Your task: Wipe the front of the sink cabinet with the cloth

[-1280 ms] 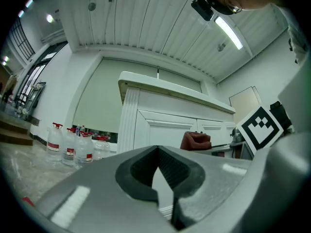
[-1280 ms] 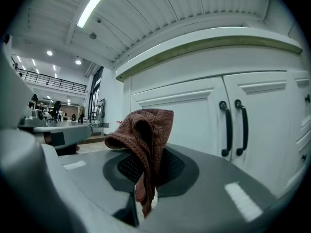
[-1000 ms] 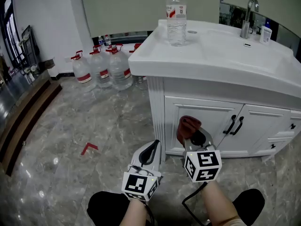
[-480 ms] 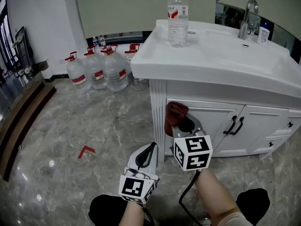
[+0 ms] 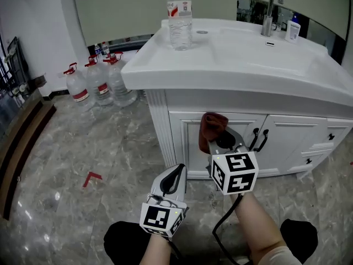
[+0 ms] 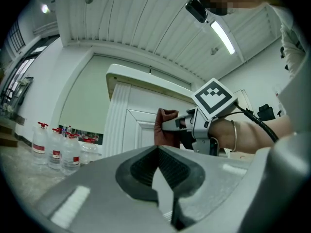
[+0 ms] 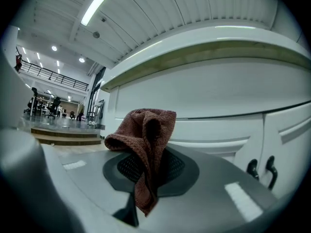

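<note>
The white sink cabinet stands ahead with panelled doors and black handles. My right gripper is shut on a reddish-brown cloth, which it presses against the left door's upper part. That cloth bunches between the jaws in the right gripper view, close to the cabinet front. My left gripper hangs lower and to the left, shut and holding nothing. In the left gripper view I see the cloth held against the door.
A water bottle, a tap and a small white bottle stand on the white basin top. Several large water jugs stand on the marble floor at the left. A dark step runs along the far left.
My right gripper has carried the cloth rightwards along the left door and a little up from the cabinet's corner. The left gripper has stayed low and still.
</note>
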